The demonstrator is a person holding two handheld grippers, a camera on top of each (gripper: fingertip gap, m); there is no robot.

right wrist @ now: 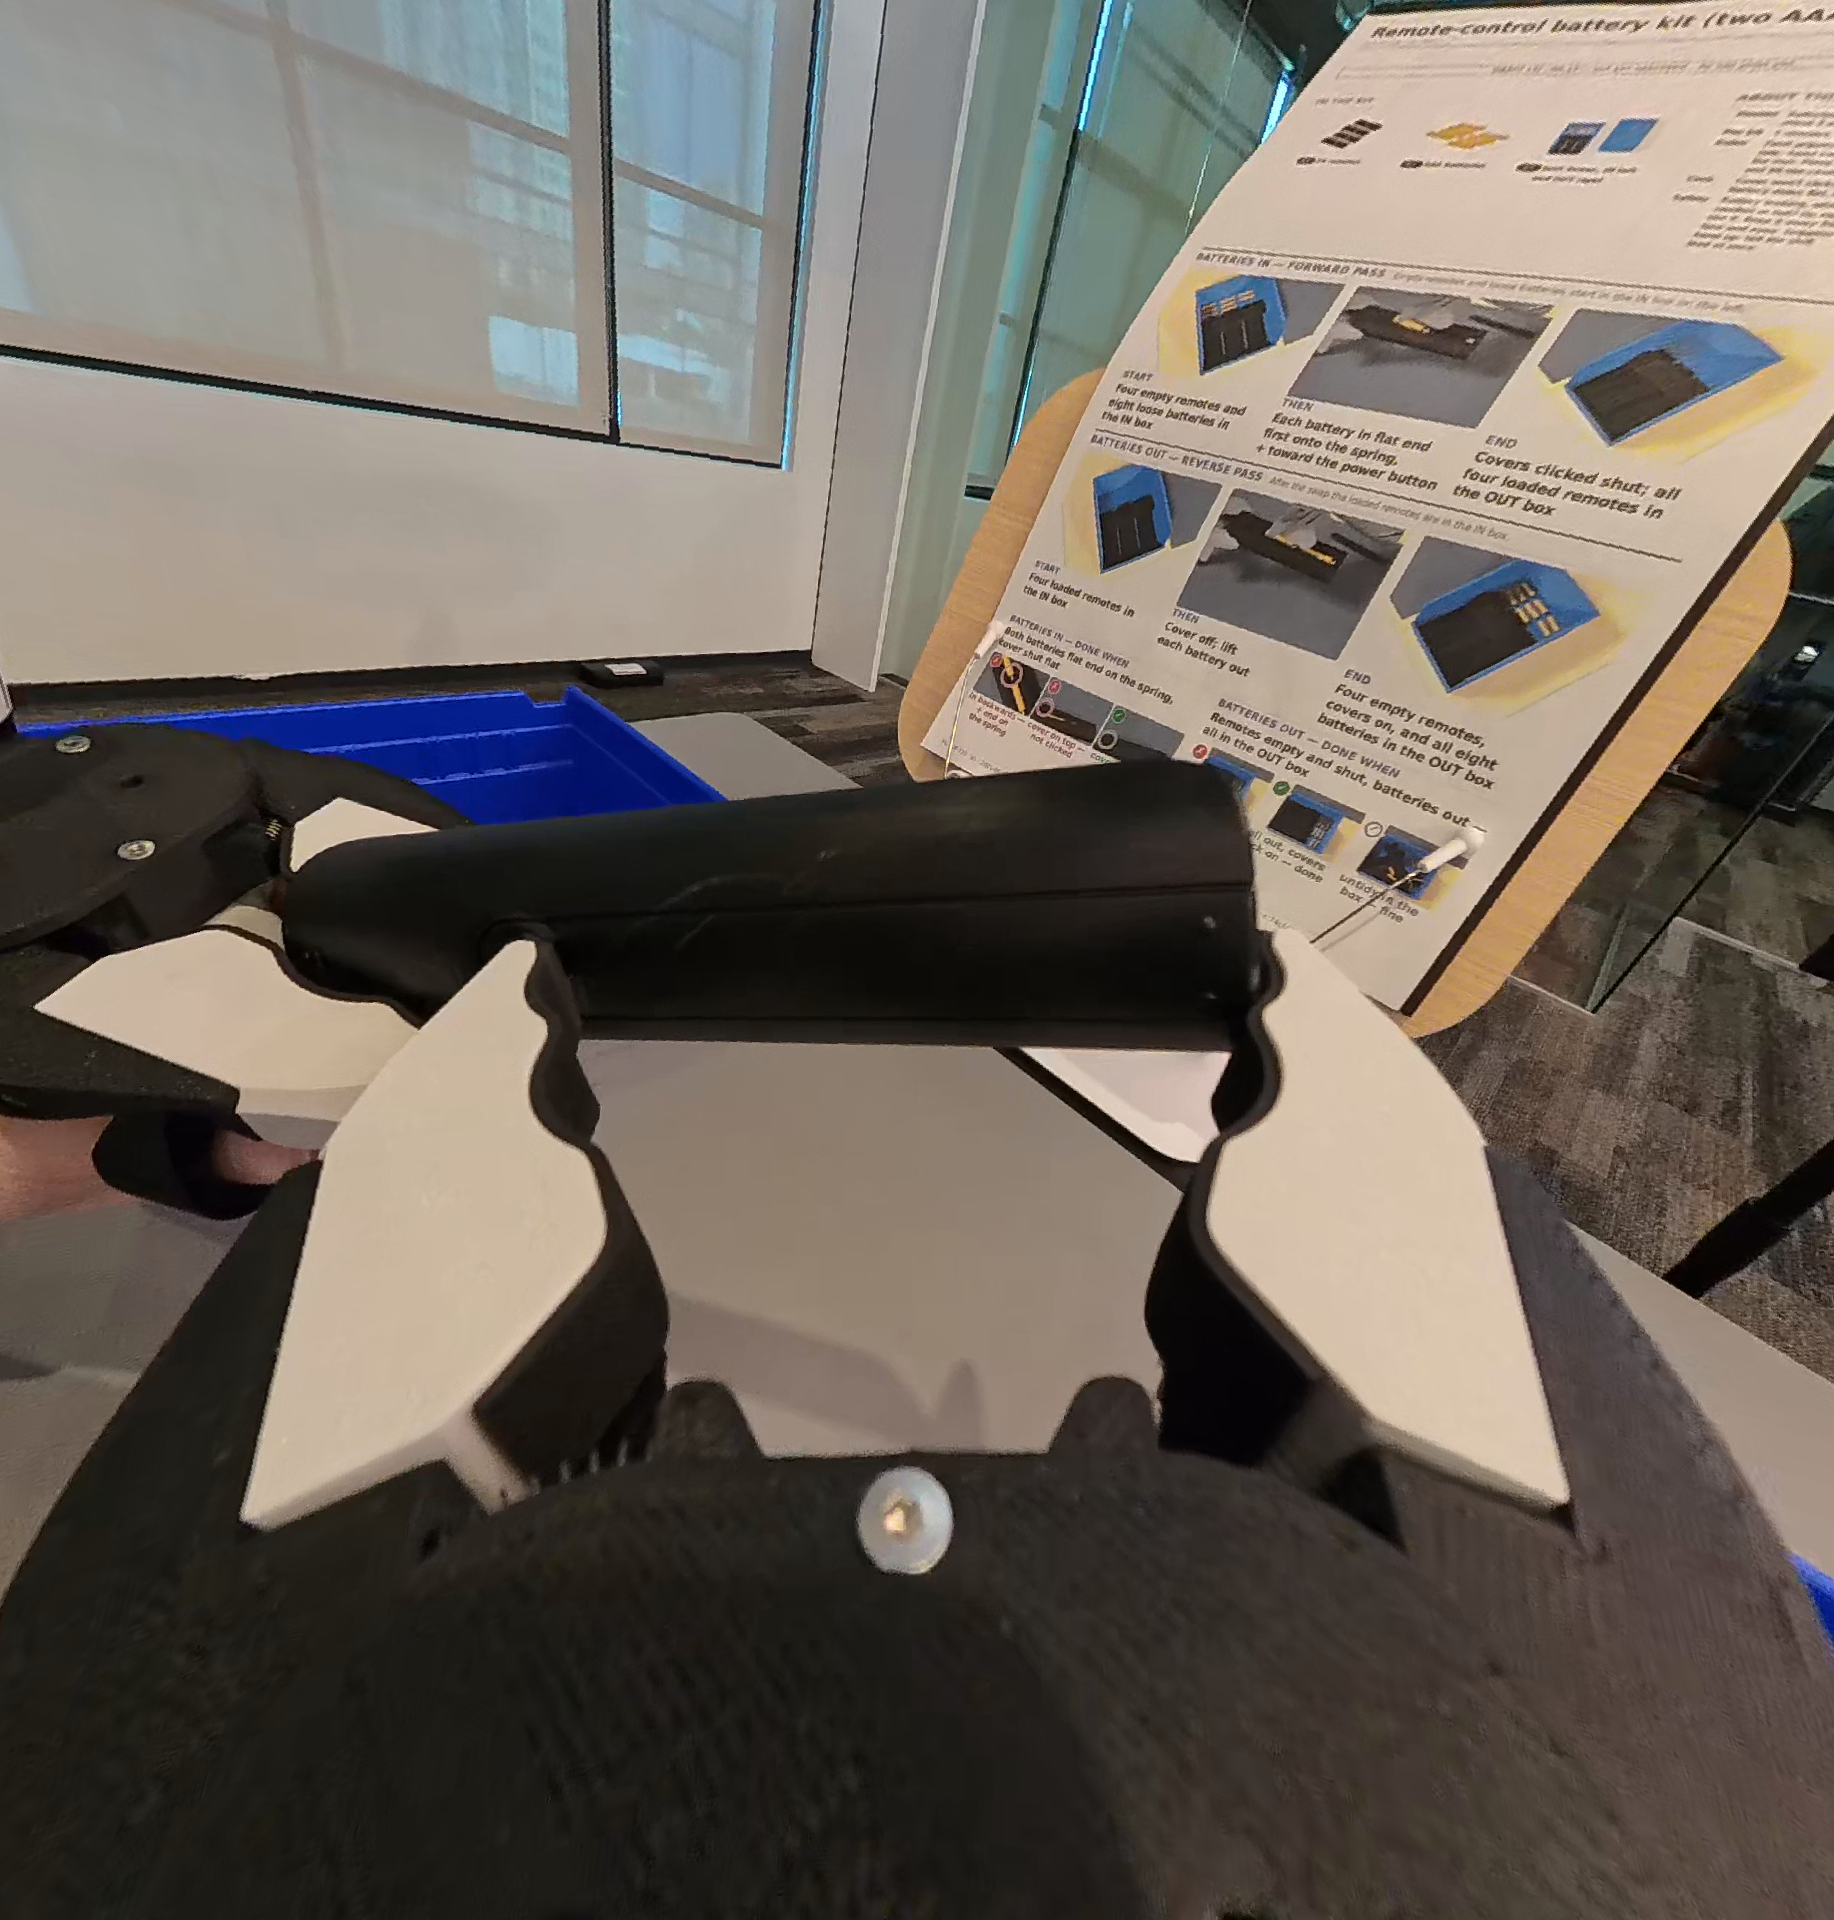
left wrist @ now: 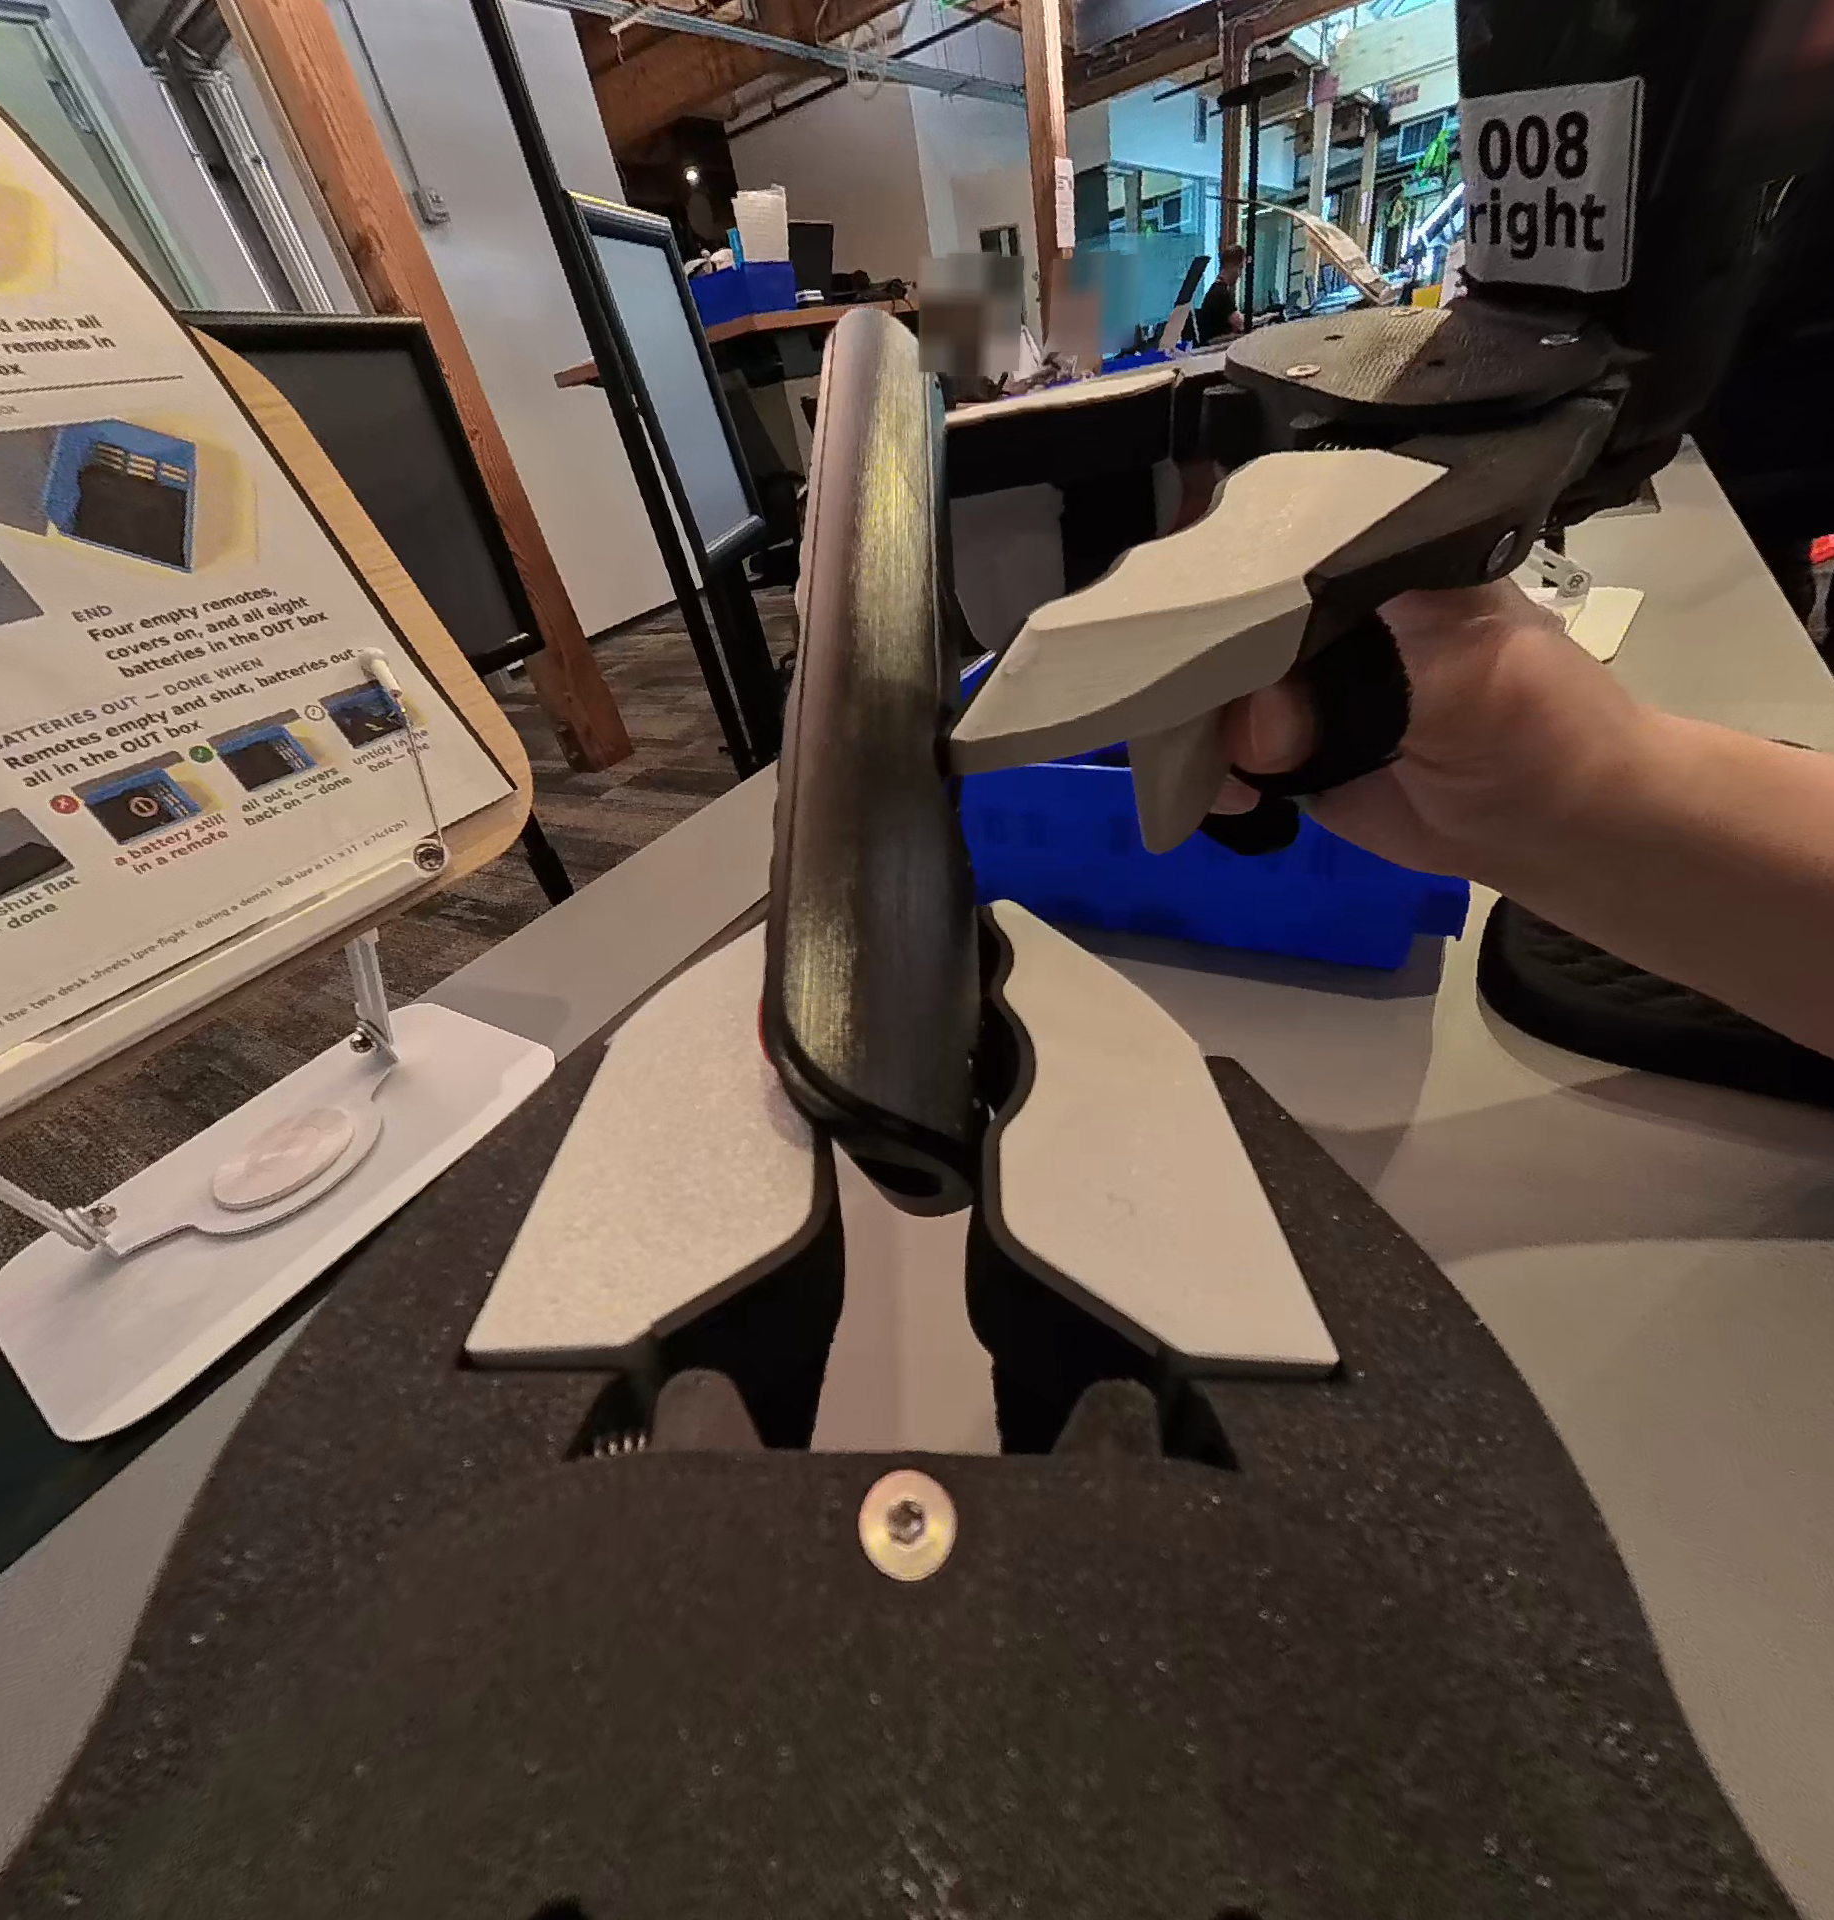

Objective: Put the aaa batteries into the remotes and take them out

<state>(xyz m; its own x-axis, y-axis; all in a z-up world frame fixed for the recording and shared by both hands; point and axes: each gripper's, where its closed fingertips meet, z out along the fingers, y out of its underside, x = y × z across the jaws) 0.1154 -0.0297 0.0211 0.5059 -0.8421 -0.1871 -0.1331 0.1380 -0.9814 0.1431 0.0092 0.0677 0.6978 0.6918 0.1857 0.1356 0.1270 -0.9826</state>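
A black remote point(left wrist: 871, 727) stands nearly upright above the grey table point(left wrist: 1619, 1403). My left gripper point(left wrist: 882, 935) is shut on its lower end. My right gripper point(left wrist: 1084, 623) comes in from the right, and one fingertip point(left wrist: 970, 732) touches the remote's right edge about halfway up. In the right wrist view the remote point(right wrist: 788, 894) lies across the frame. My right gripper point(right wrist: 908, 966) is wide open against it, one fingertip point(right wrist: 1308, 997) at its right end and the other on its side. The left gripper point(right wrist: 165, 935) holds its left end. No batteries are in view.
A blue bin point(left wrist: 1204, 894) sits on the table behind the remote and also shows in the right wrist view point(right wrist: 456, 748). An instruction board point(left wrist: 165, 582) on a white stand point(left wrist: 217, 1278) stands at the table's left edge. A dark round object point(left wrist: 1619, 997) lies under the right hand.
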